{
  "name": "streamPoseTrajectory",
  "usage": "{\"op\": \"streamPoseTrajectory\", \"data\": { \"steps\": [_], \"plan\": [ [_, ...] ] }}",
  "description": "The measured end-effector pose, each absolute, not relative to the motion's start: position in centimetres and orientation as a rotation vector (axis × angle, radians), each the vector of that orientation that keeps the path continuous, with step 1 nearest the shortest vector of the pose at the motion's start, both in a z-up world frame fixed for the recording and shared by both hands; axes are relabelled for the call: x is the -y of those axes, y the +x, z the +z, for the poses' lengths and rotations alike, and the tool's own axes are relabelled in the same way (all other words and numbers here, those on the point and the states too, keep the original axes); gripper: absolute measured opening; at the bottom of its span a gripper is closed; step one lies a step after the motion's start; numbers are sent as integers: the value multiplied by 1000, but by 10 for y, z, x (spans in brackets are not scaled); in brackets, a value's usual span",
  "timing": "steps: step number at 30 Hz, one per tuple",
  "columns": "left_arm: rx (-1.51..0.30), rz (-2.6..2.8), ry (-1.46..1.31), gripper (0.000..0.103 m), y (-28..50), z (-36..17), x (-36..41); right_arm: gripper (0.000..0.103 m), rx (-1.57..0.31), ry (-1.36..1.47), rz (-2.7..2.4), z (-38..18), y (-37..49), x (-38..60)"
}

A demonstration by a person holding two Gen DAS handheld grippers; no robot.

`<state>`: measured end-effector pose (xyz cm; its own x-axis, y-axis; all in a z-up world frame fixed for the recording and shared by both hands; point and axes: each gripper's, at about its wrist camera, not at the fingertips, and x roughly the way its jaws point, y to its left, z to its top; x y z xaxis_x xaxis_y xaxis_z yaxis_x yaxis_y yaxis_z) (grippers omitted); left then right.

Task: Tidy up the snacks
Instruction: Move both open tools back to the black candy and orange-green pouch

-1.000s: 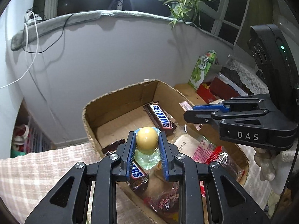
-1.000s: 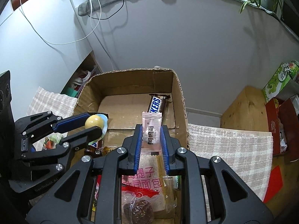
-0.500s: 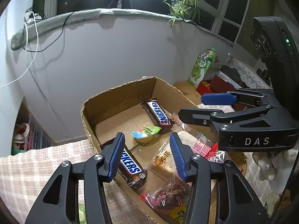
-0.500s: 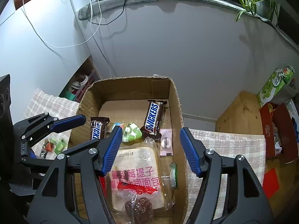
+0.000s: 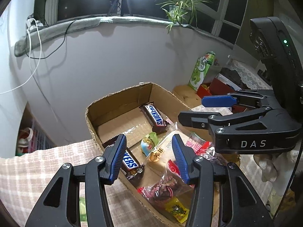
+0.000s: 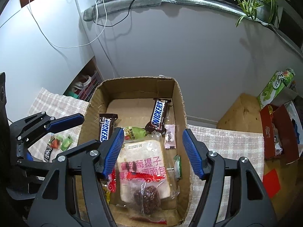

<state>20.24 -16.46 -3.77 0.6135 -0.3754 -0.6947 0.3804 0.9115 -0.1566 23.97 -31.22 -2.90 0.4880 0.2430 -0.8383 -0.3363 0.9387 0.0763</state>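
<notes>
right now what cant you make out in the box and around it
- Right wrist view: the bread bag has its left edge behind the right claw.
- Left wrist view: one Snickers bar is partly behind the left claw.
- Right wrist view: small wrappers on the cloth, too small to identify.

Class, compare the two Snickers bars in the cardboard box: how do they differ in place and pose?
The left Snickers lies by the box's left wall; the right Snickers lies nearer the right wall. The left one is partly behind a gripper finger; the right one shows whole. The right one slants more. Both are brown-wrapped, lying flat, logo up.
</notes>
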Motion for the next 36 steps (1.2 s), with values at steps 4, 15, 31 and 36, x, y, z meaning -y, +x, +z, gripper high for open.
{"op": "streamPoseTrajectory", "data": {
  "steps": [4,15,31,36],
  "plan": [
    [-785,-434,12,49,194,-31,163,67,-993,-108,352,-22,232,311],
    [-731,-425,28,49,166,-12,156,67,-972,-129,359,-6,204,299],
    [-635,-396,18,49,109,13,118,67,-937,-141,442,14,155,257],
    [-631,-372,-6,49,92,6,90,67,-940,-160,489,7,141,237]
  ]
}}
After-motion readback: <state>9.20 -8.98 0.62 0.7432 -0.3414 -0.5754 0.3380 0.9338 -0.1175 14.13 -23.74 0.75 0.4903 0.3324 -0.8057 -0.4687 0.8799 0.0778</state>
